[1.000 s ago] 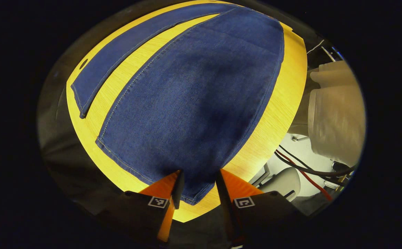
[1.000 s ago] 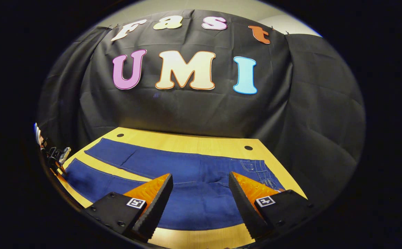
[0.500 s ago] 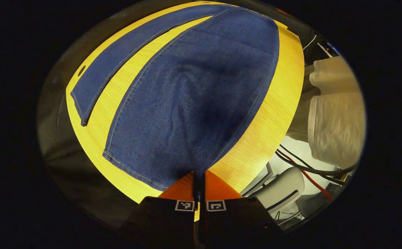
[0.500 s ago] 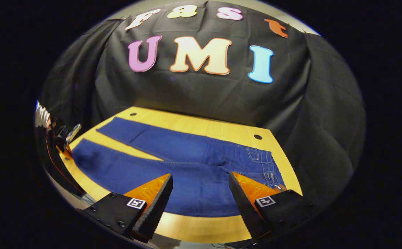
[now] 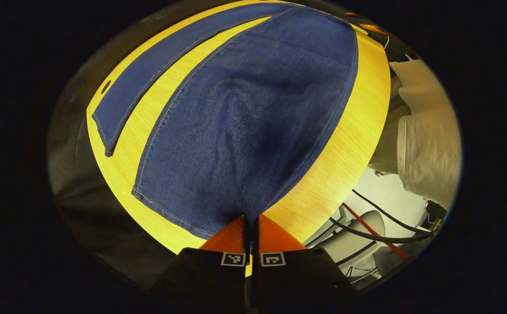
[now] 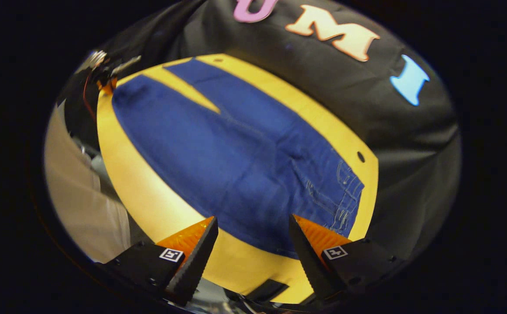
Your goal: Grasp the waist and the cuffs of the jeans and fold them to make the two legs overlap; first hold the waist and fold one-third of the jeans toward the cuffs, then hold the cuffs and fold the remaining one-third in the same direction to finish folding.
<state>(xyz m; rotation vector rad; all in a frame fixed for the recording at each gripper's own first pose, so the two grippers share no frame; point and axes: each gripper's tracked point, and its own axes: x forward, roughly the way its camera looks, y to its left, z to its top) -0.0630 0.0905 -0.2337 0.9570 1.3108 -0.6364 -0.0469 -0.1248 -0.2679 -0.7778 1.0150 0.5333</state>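
Note:
Blue jeans lie flat on the yellow wooden table, their two legs spread apart. The far leg runs along the table's back edge. My left gripper is shut on the cuff corner of the near leg, and the cloth puckers into folds just above the fingers. In the right gripper view the jeans run from the cuffs at upper left to the waist at lower right. My right gripper hangs open above the table's front edge beside the waist, holding nothing. The left gripper shows small at the far cuff end.
A person's pale clothing is close to the table's side, seen also as pale cloth. Cables and a grey chair sit below the table edge. Two small holes mark the tabletop near the black booth wall.
The left gripper went from open around the near cuff to shut on it, and the cloth has puckered. The right gripper has swung over and tilted down toward the waist, staying open.

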